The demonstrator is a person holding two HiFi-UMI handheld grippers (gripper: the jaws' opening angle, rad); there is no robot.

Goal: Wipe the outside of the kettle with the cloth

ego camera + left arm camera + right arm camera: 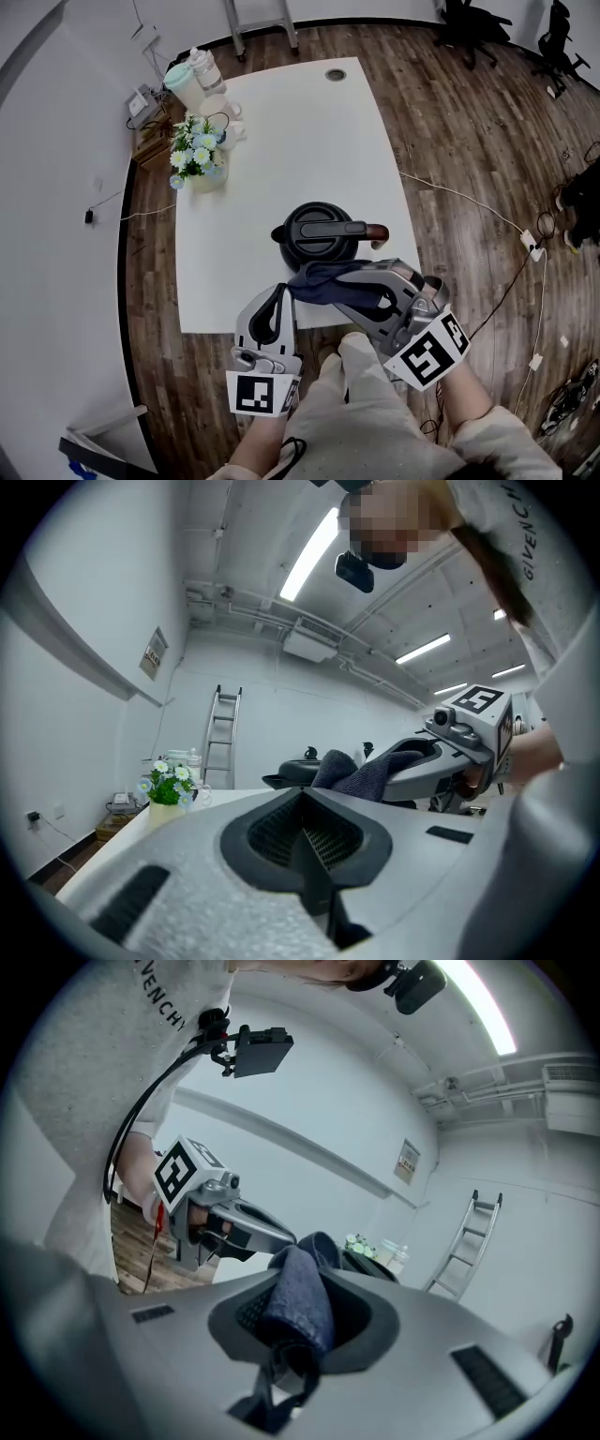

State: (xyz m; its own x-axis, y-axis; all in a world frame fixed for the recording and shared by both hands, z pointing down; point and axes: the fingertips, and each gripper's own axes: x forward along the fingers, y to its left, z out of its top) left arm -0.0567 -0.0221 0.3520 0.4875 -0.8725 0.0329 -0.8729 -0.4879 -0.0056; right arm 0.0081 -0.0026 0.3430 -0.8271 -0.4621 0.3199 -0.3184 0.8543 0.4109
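Observation:
A black kettle [317, 234] with a brown-tipped handle stands on the white table [291, 131], close to its near edge. My right gripper [343, 279] is shut on a dark blue cloth [317, 281], which it holds against or just short of the kettle's near side; I cannot tell which. In the right gripper view the cloth [298, 1302] is bunched between the jaws. My left gripper [280, 294] is shut with nothing in it, left of the cloth at the table's near edge. The left gripper view shows the kettle [292, 773], the cloth [354, 772] and the right gripper [441, 759] beyond.
A pot of flowers [197, 157] and some jars [195, 79] stand at the table's far left corner. A cable grommet [335, 74] sits at the far edge. Cables [487, 211] run over the wooden floor to the right. Ladder legs [262, 28] stand beyond the table.

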